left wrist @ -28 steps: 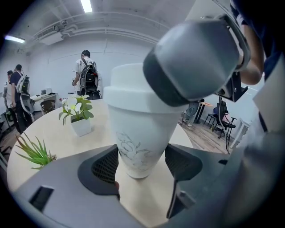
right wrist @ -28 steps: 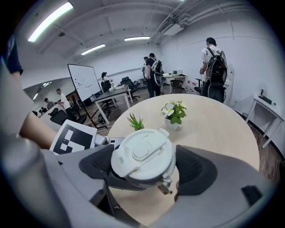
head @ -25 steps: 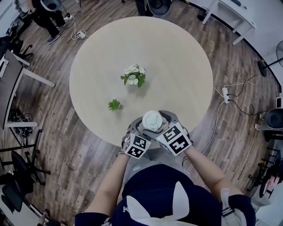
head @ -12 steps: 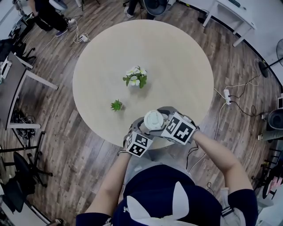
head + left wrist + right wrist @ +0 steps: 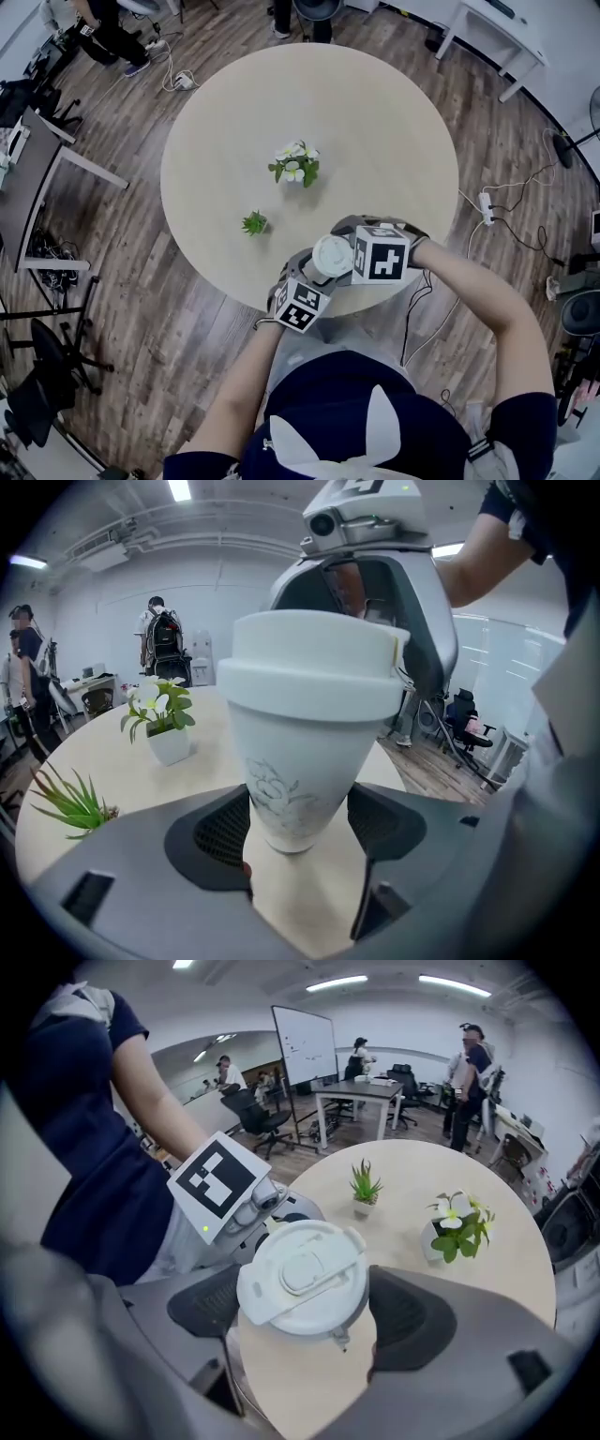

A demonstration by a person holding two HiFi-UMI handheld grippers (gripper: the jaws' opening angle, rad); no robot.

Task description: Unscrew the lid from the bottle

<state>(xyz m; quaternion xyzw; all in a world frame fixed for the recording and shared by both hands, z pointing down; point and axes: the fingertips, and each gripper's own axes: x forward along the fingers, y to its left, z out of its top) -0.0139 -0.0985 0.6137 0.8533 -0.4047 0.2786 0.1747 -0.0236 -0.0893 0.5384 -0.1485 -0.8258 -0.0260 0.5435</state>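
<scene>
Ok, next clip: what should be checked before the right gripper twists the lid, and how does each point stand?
1. Left gripper clamped on the bottle at its lower body: ok.
2. Right gripper with its jaws against both sides of the lid: ok.
3. Bottle upright: ok.
4. Lid already loosened: cannot tell; it sits on the bottle.
5. Flower pot and small plant on the table, apart from both grippers: ok.
</scene>
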